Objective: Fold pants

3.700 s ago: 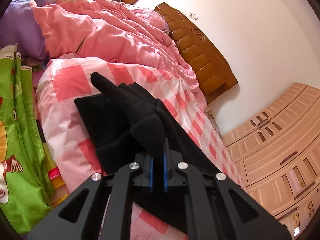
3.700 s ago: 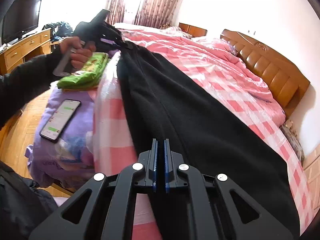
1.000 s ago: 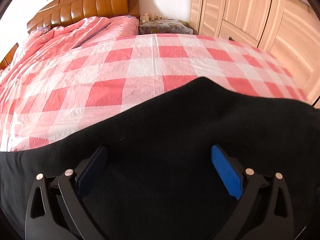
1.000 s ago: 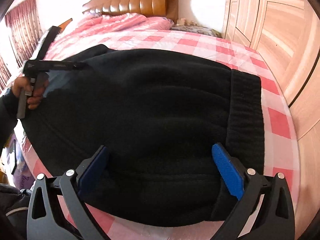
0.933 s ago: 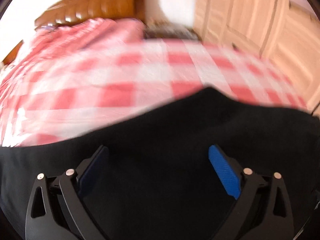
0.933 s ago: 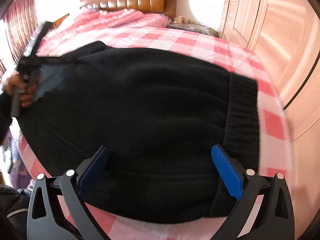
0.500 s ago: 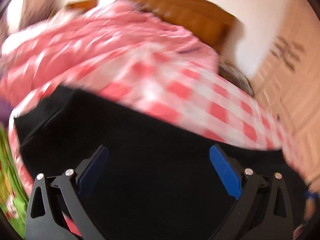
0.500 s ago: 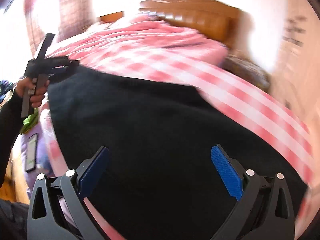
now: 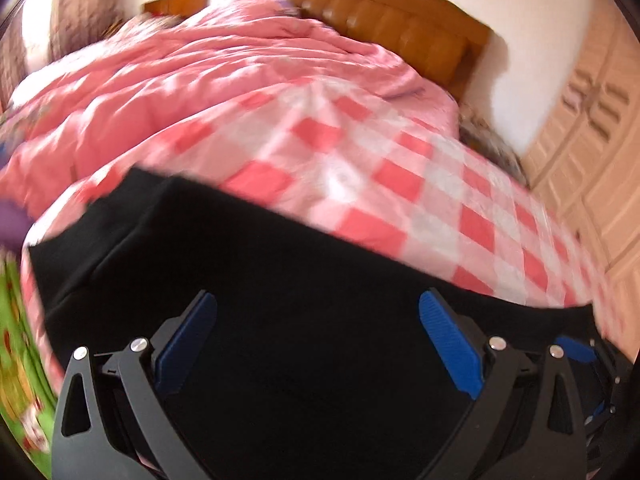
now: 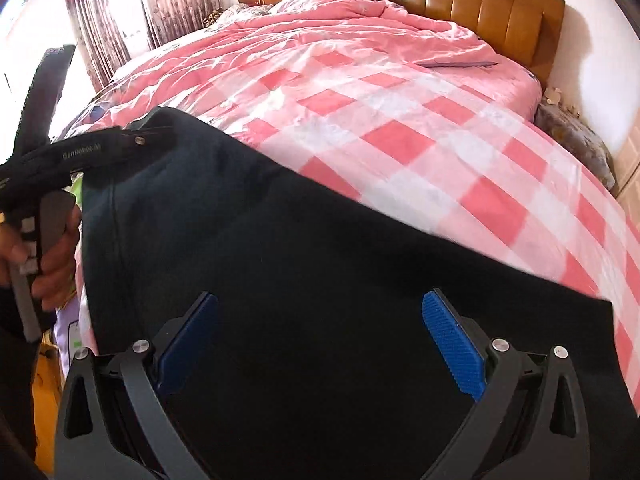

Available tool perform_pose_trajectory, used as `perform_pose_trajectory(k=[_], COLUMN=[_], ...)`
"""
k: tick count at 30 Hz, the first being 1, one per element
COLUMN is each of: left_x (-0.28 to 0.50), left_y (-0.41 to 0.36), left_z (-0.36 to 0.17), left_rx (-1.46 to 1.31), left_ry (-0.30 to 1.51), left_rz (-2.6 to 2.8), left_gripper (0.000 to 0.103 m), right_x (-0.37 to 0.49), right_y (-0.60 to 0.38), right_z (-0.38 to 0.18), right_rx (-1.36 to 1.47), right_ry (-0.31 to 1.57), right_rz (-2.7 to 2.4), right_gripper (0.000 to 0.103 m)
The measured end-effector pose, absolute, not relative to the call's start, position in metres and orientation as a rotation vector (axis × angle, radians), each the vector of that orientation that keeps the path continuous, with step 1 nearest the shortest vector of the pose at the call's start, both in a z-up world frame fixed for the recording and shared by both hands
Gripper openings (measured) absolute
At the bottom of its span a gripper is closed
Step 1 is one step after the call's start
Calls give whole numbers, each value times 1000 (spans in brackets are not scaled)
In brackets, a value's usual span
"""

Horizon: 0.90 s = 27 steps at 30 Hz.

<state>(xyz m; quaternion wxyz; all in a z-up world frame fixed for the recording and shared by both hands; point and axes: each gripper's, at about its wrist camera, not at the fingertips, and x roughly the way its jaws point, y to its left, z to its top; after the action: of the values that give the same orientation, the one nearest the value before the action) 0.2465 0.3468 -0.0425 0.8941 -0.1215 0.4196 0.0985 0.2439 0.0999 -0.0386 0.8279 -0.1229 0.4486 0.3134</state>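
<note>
Both your grippers, left gripper [image 9: 316,340] and right gripper [image 10: 320,340], have released the black fleece pants [image 10: 320,260], hovering wide open; snag its folded edge and it unfolds.

right gripper [image 10: 320,344]: jaws spread wide, blue pads over the cloth, nothing between them
pants [image 10: 304,280]: black, lying flat on the checked bedspread [image 10: 400,120]
left gripper [image 10: 100,148]: at the pants' far left edge, held by a hand [image 10: 52,256]
headboard [image 10: 460,4]: wooden, behind the pink quilt

Bright daylight, left view motion-blurred (fisheye edges).
</note>
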Motion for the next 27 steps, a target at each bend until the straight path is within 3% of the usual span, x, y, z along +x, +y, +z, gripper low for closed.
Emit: perform_pose_trajectory(k=[5,11,17,23,27], left_x=[288,290,291,289,288], left_y=[312,344,336,336,339], left_z=[-71,-81,-80,-80,-80], left_rx=[3,-198,-162,-169,-191], left_ry=[944,948,941,940,940], left_rz=[300,253,280,283,273], left_gripper=[102,102,102,102,102], right_x=[258,256,260,285,272], right_y=[114,99,111,109,69], right_z=[-56,-58,-41,-58,-40], right_rx=[-314,-330,-329,-350,-277], right_ry=[928,954,897,961,922], right_rz=[659,609,566,546,491], right_gripper=[99,99,98,99,98])
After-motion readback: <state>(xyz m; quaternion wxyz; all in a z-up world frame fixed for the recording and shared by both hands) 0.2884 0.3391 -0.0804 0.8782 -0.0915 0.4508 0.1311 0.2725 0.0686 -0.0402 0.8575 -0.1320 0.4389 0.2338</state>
